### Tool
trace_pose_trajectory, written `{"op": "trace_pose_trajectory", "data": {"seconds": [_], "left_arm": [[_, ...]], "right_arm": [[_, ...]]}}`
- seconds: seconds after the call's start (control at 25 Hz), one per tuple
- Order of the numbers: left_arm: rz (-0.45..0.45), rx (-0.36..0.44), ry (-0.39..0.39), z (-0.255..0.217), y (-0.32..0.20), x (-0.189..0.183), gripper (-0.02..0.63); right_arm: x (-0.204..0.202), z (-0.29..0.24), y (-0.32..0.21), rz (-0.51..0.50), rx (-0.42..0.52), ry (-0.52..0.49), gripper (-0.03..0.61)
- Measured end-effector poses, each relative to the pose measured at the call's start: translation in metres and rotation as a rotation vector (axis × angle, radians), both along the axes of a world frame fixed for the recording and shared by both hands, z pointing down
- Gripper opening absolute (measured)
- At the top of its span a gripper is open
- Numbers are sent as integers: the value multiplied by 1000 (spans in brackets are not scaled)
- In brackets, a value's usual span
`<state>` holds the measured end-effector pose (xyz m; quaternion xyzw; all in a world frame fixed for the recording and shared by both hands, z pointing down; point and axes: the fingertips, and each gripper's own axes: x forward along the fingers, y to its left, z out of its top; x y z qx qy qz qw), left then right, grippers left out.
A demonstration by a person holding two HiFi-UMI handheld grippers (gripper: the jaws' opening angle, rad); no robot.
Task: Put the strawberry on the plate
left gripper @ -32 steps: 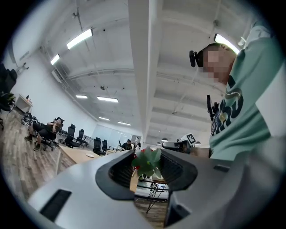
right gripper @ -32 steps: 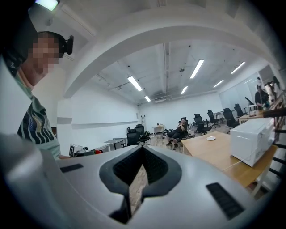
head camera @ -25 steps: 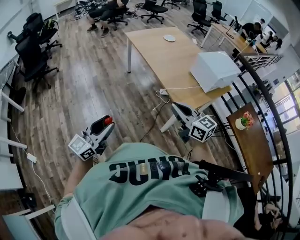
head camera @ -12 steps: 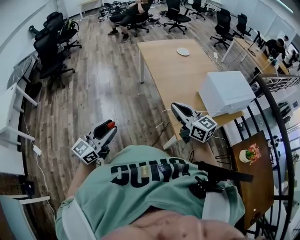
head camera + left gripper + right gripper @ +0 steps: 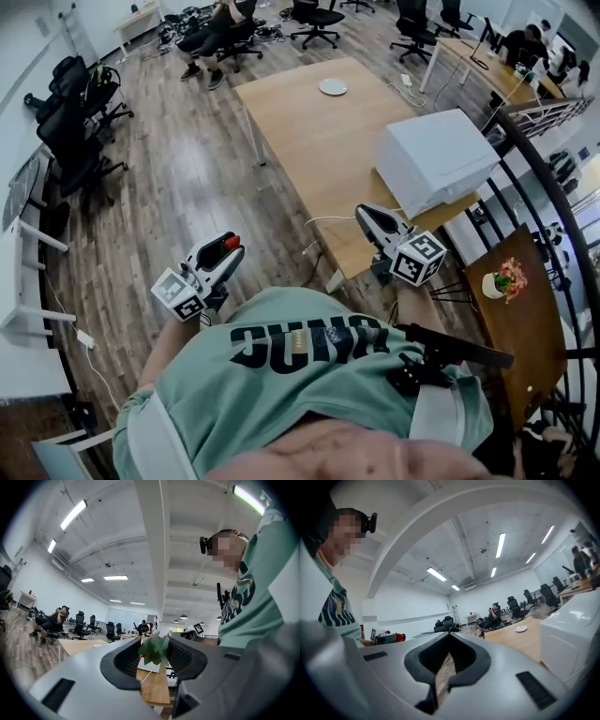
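Left claw (image 5: 226,246) grips the strawberry (image 5: 232,242) between its pads, the red fruit showing at the claw's tip in the head view and its green leaves (image 5: 153,648) filling the gap between the pads in the left gripper view. Right claw (image 5: 364,214) is closed and holds nothing, its pads drawn together with only a thin slit of wooden floor (image 5: 178,178) visible between them in the right gripper view. A person in a pale green shirt (image 5: 300,375) holds both tools at waist height while standing on the floor, just short of the near end of a long wooden bench (image 5: 314,141). The right claw hangs over the bench's near corner; the left claw is out over the floor, well apart from the bench. The white plate (image 5: 333,87) lies on the far end of the bench, well apart from the strawberry and from both claws. A large white box (image 5: 436,159) sits on the bench's near right part, between the person and the plate's end. Black office chairs (image 5: 75,112) stand along the left wall and beyond the bench, where another person (image 5: 217,26) is seated. A curved black railing (image 5: 539,197) runs down the right side, beside a small dark table with a pot of flowers (image 5: 506,279).
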<state>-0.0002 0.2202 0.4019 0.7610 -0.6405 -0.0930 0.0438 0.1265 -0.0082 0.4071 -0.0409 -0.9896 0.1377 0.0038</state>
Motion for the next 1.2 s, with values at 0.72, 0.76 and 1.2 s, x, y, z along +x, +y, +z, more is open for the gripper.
{"op": "trace_pose_trajectory", "data": {"seconds": [0.72,0.76,1.2], "left_arm": [[468,98,48,-16,-136,-152,160],[488,101,51,-14,-140,-156,160],[530,92,87,2,-184,-168,160]], "right_arm": [[-31,-44,-39,525,72,56,6],[-35,-42,-38,538,72,65,6],[-49,-36,-56,549,94,100,7]]}}
